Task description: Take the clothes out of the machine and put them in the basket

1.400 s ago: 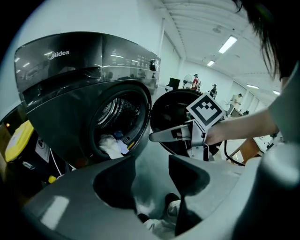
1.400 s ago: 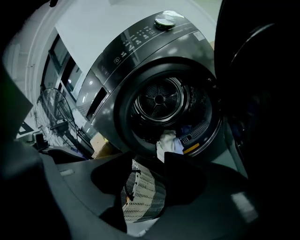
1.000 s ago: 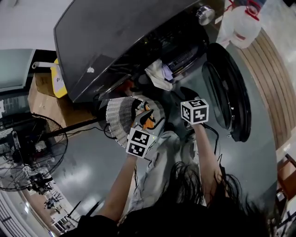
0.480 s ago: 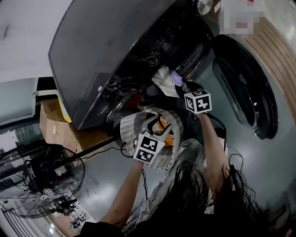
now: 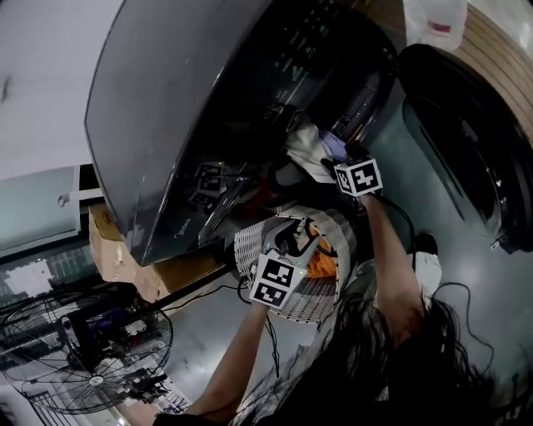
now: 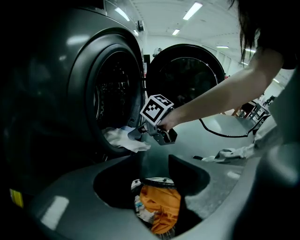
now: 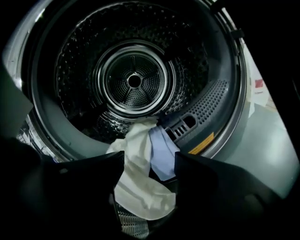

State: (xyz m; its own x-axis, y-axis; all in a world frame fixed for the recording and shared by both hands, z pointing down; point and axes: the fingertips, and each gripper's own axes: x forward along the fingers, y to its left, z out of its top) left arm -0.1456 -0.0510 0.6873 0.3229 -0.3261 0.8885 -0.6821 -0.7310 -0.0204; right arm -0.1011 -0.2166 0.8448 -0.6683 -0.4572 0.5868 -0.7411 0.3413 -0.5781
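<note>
A white cloth (image 7: pixel 140 180) and a pale blue cloth (image 7: pixel 162 150) hang over the lip of the dark grey machine's drum (image 7: pixel 133 79). They show as a pale bundle (image 5: pixel 310 151) in the head view. My right gripper (image 7: pixel 150 164) is open at the drum mouth, its jaws on either side of the white cloth without closing on it. My left gripper (image 6: pixel 154 161) is open with nothing in it, held over the white mesh basket (image 5: pixel 254 241). An orange garment (image 6: pixel 160 206) and other clothes lie in the basket. The right gripper (image 6: pixel 152 133) also shows in the left gripper view, beside the white cloth (image 6: pixel 123 139).
The machine's round door (image 5: pixel 466 141) stands swung open at the right. A cardboard box (image 5: pixel 112 250) and a standing fan (image 5: pixel 83 358) are left of the basket. A black cable (image 5: pixel 458 291) lies on the grey floor. A white bag (image 5: pixel 435 18) sits at the top.
The head view has shifted closer to the machine. My right gripper has moved up to the drum mouth by the hanging cloths. My left gripper has stayed over the basket.
</note>
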